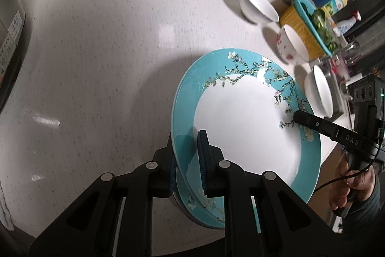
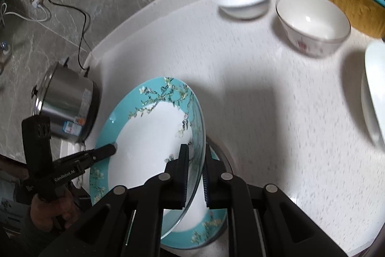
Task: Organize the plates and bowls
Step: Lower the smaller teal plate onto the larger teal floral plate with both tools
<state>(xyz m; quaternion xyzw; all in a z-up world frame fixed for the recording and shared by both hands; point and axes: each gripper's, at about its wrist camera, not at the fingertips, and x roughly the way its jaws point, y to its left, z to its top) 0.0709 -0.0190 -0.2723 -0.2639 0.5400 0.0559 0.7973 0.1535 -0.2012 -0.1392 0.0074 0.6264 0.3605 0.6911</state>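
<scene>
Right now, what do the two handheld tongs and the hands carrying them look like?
Both the left tongs and the right tongs are matte black linkages with silver round pivot pins and blue ribbed pads. The right one's finger reads "DAS", its camera block shows a green light, and a thin black cable trails past the right hand. The left one's finger reads "GenRobot.AI". A dark sleeve shows.

Teal-rimmed plate [image 1: 240,117] with blossom branches; white bowl [image 1: 258,5]; yellow basket [image 1: 300,28].

The left gripper [image 1: 187,158] pinches the near rim of a blue plate [image 1: 240,117] with flowers. The right gripper [image 1: 297,116] holds its right rim. Another blue plate [image 1: 204,211] lies under it. Far right on the white counter [image 1: 96,64] sit three bowls [image 1: 258,5].
</scene>
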